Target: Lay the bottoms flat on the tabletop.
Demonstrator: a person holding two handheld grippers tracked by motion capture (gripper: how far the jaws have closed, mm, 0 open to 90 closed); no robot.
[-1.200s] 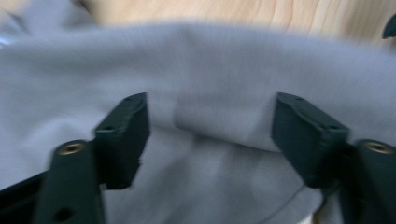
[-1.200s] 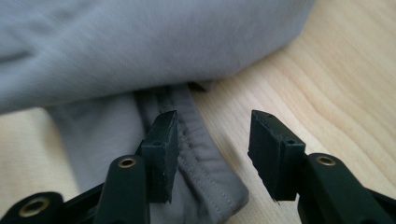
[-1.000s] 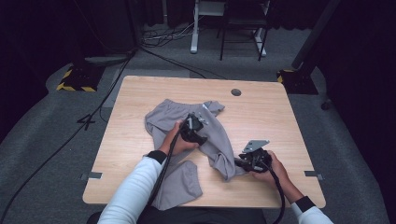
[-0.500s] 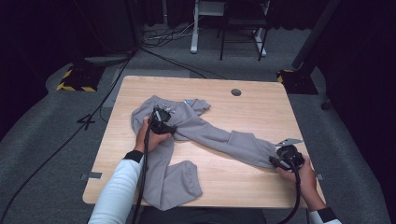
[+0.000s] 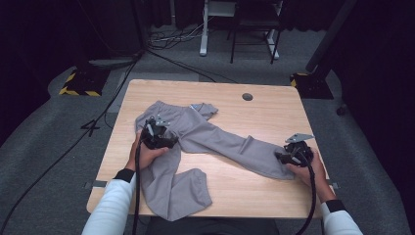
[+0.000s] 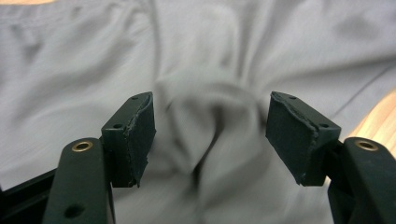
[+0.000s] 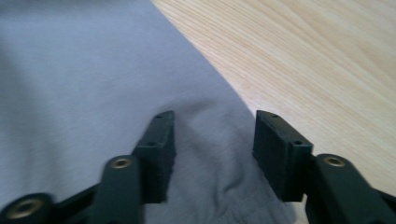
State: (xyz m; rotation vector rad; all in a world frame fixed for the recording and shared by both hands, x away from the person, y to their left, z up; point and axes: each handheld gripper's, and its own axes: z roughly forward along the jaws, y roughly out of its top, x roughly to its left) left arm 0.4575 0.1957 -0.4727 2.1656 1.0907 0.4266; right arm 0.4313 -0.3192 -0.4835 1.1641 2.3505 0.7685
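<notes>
Grey trousers (image 5: pixel 215 139) lie spread on the wooden table (image 5: pixel 254 196), one leg stretched out to the right and the other folded back near the front edge. My left gripper (image 5: pixel 157 131) sits over the waist end. Its jaws (image 6: pixel 211 100) have just been opening and stand apart around a raised fold of cloth (image 6: pixel 210 140), with the pads clear of it. My right gripper (image 5: pixel 280 157) is at the cuff of the stretched leg. Its jaws (image 7: pixel 212 116) have also just been opening, and flat grey fabric (image 7: pixel 70 70) lies beneath and between them, not pinched.
A round cable hole (image 5: pixel 247 96) is in the table's far right part. Bare wood (image 7: pixel 303 56) lies to the right of the cuff, close to the table's right edge. Desk legs and cables stand on the grey floor behind, with a yellow-striped base (image 5: pixel 78 83) at the left.
Both hands have drawn apart, the left going left and the right going right. The bunched trouser leg is now pulled out straight across the table, and both pairs of jaws have let go of the cloth.
</notes>
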